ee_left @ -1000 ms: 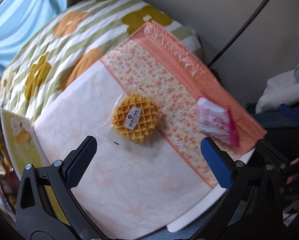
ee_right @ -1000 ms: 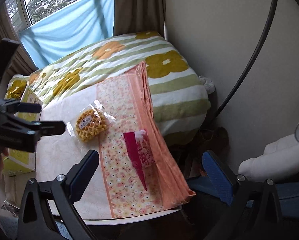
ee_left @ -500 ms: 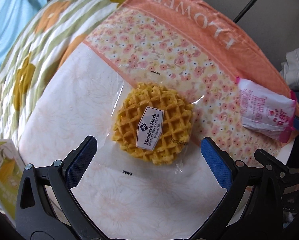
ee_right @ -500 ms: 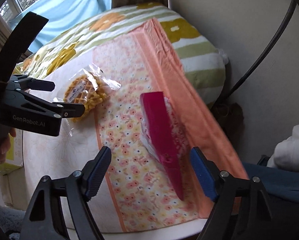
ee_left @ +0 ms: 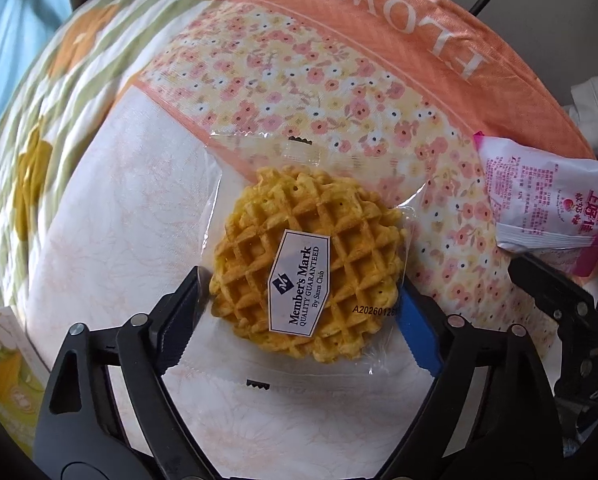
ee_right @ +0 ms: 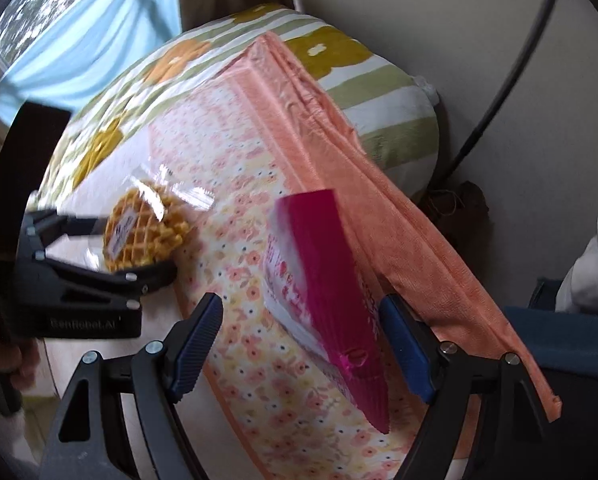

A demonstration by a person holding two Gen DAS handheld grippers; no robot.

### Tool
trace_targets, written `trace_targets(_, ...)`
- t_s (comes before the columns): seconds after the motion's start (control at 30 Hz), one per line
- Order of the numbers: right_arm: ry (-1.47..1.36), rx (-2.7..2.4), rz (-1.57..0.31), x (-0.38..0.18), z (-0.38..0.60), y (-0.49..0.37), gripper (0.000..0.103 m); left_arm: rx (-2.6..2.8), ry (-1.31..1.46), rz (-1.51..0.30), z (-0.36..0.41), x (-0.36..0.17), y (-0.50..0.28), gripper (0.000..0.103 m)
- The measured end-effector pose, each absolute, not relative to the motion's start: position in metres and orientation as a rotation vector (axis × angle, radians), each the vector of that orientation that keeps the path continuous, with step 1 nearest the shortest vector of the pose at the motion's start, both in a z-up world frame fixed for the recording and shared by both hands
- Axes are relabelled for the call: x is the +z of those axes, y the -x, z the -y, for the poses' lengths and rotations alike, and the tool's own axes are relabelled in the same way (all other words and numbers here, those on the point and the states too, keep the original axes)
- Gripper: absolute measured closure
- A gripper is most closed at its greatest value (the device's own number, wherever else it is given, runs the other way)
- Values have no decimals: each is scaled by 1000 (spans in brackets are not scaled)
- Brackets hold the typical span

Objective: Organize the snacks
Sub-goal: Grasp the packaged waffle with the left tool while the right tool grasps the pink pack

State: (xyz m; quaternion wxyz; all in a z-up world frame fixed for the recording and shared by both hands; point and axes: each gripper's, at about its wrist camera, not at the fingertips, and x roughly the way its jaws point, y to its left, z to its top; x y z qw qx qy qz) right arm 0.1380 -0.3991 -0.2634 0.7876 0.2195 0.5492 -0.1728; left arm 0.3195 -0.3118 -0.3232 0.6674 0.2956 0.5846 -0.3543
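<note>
Floral cloth [ee_left: 339, 80], waffle label [ee_left: 299, 286] left-view only

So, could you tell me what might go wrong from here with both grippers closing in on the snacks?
1. The left gripper pinches the waffle by its edges through a loose clear wrapper; squeezing harder could crack it.
2. The right gripper straddles the pink packet, jaws open; its smooth, tapered end might slip out when they close.
3. Both snacks lie on a floral cloth; a low finger could snag it.
</note>
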Motion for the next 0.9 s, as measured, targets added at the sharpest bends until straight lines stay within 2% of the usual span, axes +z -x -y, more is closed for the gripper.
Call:
trace_targets(0.17, -516, -408, -1169, -266, 402, -139, 26, -794, -651, -1293, 308, -319, -313, 24)
trace_targets(0.4, -436, -436, -1192, -275, 392, -150, 26, -794, -612, -1301, 302, -313, -302, 27)
trace_targets(0.5, -441, -451, -1192, -275, 394, -151, 29, -783, -593, -1309, 297, -311, -301, 27)
trace_targets(0.53, -445, -455, -1191, -275, 395, -152, 31, -778, -589, -1308, 296, -309, -300, 27)
trace_targets(0.63, -428, -477, -1195, -277, 398, -154, 46, -765, -583, -1309, 292, -307, -301, 27)
trace_targets(0.83, -441, -450, -1183, -272, 401, -152, 65, -731, -561, -1292, 287, -294, -300, 27)
trace_targets(0.9, -438, -433, -1178, -268, 401, -150, 67, -717, -545, -1284, 283, -287, -299, 27)
